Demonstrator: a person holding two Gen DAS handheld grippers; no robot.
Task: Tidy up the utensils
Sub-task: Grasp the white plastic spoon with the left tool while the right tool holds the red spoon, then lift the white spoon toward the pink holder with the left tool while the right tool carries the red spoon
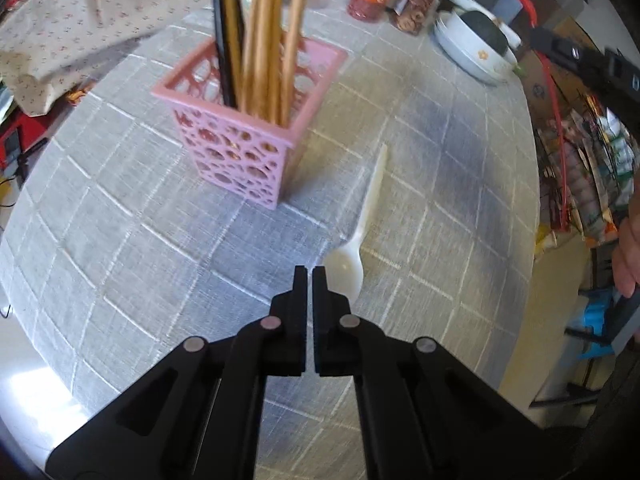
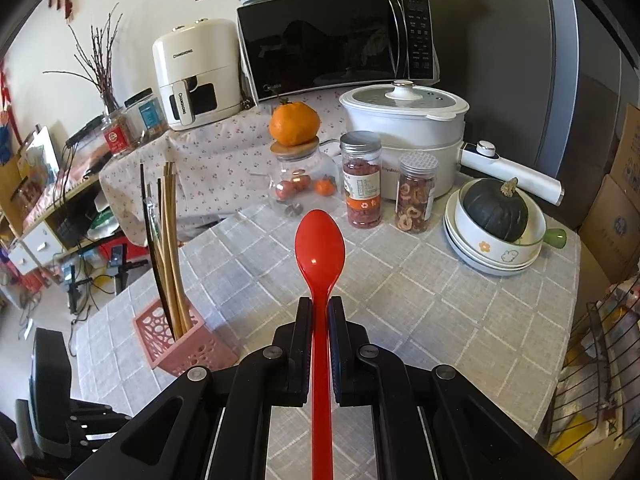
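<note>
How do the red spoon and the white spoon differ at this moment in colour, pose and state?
The red spoon is bright red; the white spoon is creamy white. The red spoon is clamped by its handle in the right gripper above the table; the white spoon lies flat on the tablecloth, with the left gripper shut empty beside its bowl. Both look plastic, and neither is in the pink holder.

A microwave (image 2: 336, 40) is seen at twelve o'clock, a white cooker (image 2: 404, 120) below it, two jars (image 2: 362, 180) before that, and a squash (image 2: 496, 210) at three o'clock.
</note>
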